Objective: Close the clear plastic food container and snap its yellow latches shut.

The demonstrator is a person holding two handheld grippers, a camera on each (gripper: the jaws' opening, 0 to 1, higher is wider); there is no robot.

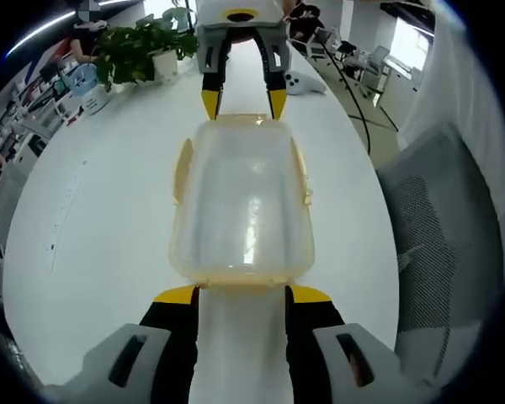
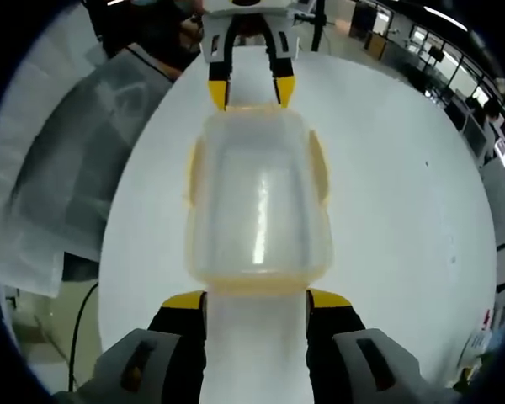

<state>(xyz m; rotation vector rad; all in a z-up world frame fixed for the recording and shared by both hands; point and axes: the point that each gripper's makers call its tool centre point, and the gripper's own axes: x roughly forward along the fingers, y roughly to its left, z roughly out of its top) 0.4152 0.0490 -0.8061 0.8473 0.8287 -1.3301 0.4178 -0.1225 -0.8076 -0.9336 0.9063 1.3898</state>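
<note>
Left gripper view: the left gripper (image 1: 242,295) points forward along a white table (image 1: 84,227), its 2 yellow-tipped jaws standing apart, 1 on each side of the near end of the clear plastic food container (image 1: 241,202). The jaw tips sit right at the container's near rim; whether they touch it cannot be told. Nothing is clamped between them.

The container rests flat on the table, lid on, long axis running away from the camera. Yellow latches (image 1: 182,168) show along both long sides and a yellow band along the near edge. Whether the latches are snapped down cannot be told.

At the far end of the container the right gripper (image 1: 243,103) faces back toward the camera, tilted down toward the table, its 2 jaws spread about as wide as the container's end, tips just at the far rim.

Right gripper view: same arrangement from the opposite end. The right gripper (image 2: 257,301) has its jaws apart, flanking the near end of the container (image 2: 257,198); the left gripper (image 2: 251,93) meets the far end with its jaws apart. The side latches (image 2: 320,168) lie close along the walls.

Both grippers are in line with each other, 1 at each short end, container between.

Surroundings: a potted plant (image 1: 139,52) and a white game controller (image 1: 303,82) on the far table, a mesh office chair (image 1: 442,236) beside it.
</note>
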